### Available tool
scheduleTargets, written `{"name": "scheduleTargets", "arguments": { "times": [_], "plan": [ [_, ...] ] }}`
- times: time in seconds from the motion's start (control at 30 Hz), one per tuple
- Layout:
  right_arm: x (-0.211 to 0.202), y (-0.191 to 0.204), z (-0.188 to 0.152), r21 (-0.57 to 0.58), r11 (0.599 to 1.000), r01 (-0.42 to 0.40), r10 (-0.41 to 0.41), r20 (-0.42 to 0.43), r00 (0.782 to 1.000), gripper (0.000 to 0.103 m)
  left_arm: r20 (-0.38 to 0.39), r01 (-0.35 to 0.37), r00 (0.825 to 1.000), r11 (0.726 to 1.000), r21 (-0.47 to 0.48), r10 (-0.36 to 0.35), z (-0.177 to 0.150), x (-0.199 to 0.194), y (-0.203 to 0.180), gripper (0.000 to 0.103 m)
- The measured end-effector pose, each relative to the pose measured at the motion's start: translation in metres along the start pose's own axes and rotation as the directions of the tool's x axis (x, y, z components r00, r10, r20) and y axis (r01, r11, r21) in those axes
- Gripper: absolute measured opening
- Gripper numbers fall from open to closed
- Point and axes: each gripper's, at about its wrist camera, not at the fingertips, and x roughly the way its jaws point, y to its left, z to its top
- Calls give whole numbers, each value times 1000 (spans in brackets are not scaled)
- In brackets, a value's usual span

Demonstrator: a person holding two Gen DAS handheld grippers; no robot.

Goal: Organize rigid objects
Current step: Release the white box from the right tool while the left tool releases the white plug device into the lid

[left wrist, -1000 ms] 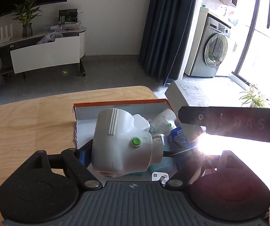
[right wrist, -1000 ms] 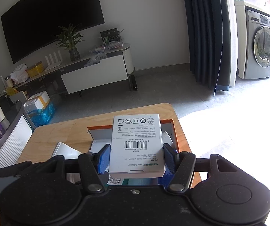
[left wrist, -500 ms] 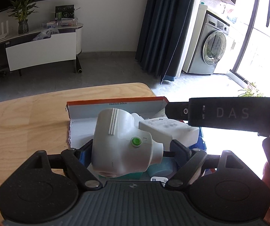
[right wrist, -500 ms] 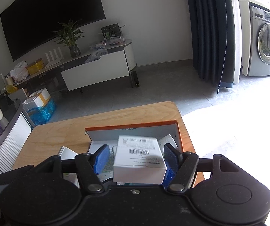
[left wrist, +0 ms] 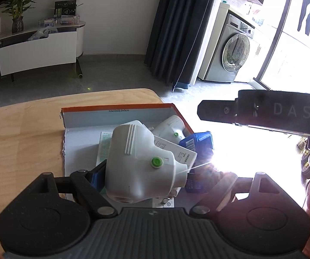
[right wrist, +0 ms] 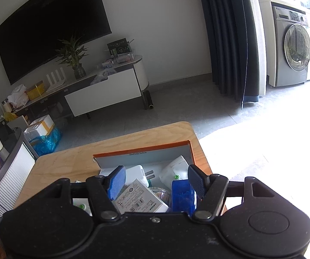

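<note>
Now the left claw (left wrist: 148, 172) pinches a white plastic fitting (left wrist: 142, 168) just above the orange-rimmed box (left wrist: 116, 109) on the desk (left wrist: 21, 129). Over that box the right claw (right wrist: 155, 181) has just opened, its jaws spread and empty, with the white carton (right wrist: 141, 198) lying inside. Next, I judge, the fitting needs lowering into a free spot.

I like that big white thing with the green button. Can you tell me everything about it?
The big white plastic device is smooth and chunky, with three raised ribs on top, a round green button on its side and a short round nozzle. The left claw holds it tilted above the orange-rimmed cardboard box; a blue pad presses its left side.
</note>
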Motion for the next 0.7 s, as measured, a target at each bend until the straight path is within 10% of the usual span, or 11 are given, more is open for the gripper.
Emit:
{"name": "scheduleTargets", "arguments": {
  "times": [0.7],
  "plan": [
    [-23,10,-1,-13,1000,-14,14,35,999,81,-6,-47,999,999,21,47,-9,-24,-11,96]
  ]
}}
